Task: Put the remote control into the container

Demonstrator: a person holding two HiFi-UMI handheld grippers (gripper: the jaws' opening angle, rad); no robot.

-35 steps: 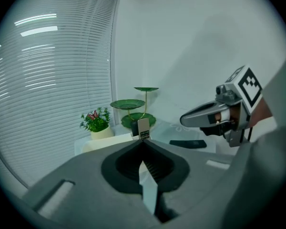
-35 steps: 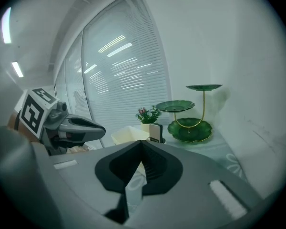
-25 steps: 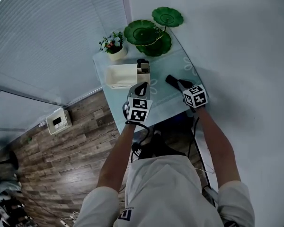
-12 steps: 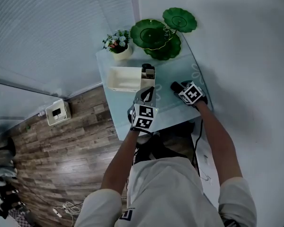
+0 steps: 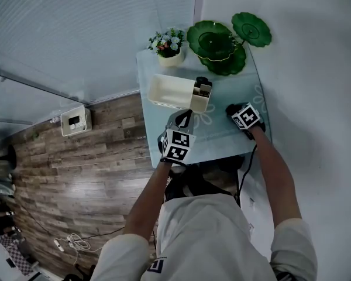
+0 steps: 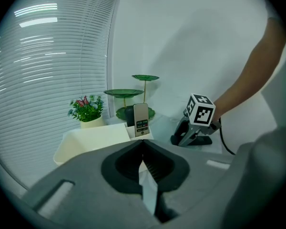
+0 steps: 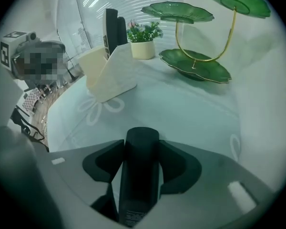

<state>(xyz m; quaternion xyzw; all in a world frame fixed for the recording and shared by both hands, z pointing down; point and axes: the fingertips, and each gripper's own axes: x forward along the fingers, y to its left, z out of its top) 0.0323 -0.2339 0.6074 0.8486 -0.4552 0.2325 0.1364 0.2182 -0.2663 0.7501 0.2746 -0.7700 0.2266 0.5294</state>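
A black remote control (image 7: 140,175) lies on the glass table (image 5: 222,139), mostly hidden under my right gripper (image 5: 234,110) in the head view. The right gripper (image 7: 142,156) points steeply down. Its jaws have just been closing, and their pads now press on both sides of the remote. The cream container (image 5: 172,91) stands further back on the table. Its small end compartment holds upright remotes (image 5: 202,89). The container (image 6: 93,140) and a grey remote (image 6: 141,120) also show in the left gripper view. My left gripper (image 6: 143,149) is shut on nothing and hovers near the table's front edge.
A green tiered lotus dish (image 5: 222,43) and a small flower pot (image 5: 168,48) stand at the back of the table. Window blinds run along the left. A white device (image 5: 75,120) sits on the wooden floor below, and a white wall is close on the right.
The right gripper has tipped downward and sunk over the black remote, which now shows less. The left gripper has dropped a little. The head view has shifted, so the table sits further right.
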